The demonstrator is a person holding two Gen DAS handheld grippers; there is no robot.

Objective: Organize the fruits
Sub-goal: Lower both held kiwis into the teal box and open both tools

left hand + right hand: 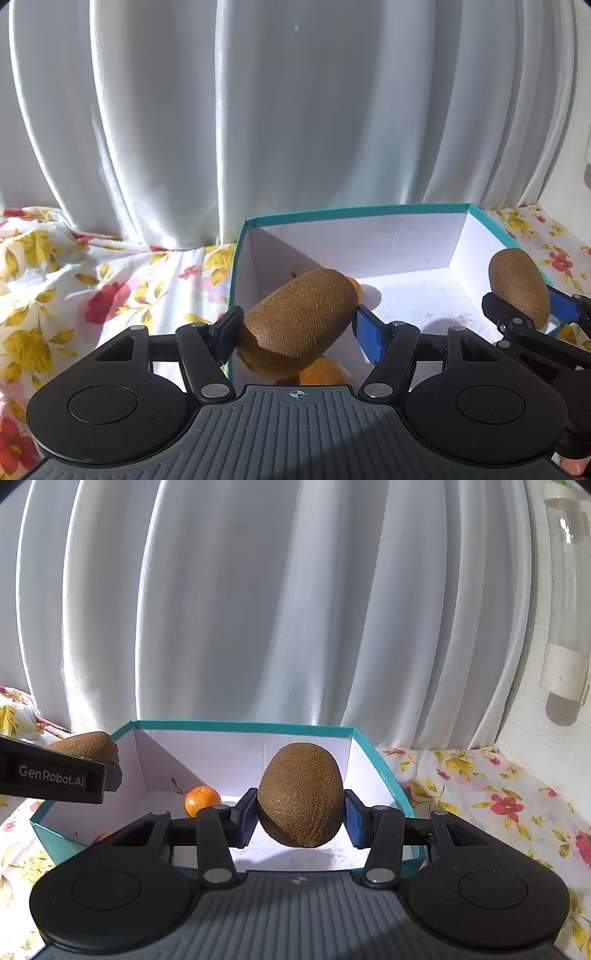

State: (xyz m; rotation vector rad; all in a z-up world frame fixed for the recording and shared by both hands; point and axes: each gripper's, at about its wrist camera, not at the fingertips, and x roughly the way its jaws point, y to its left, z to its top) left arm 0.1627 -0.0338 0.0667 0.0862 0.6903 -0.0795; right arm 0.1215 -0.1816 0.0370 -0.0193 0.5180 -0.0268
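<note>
Two tongs each carry a kiwi over a teal-rimmed box (243, 726) on a flowered cloth (92, 280). The left tongs (295, 332) are clamped on a kiwi lying slantwise (299, 321); the right tongs (299, 818) are clamped on an upright kiwi (301, 797). Beyond and below the right tongs, an orange (202, 800) sits on the box floor. A white curtain (258, 609) hangs behind.

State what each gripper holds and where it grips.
Left gripper: fuzzy brown kiwi, clamped lengthwise at its ends. Right gripper: second brown kiwi, pinched across its middle.
</note>
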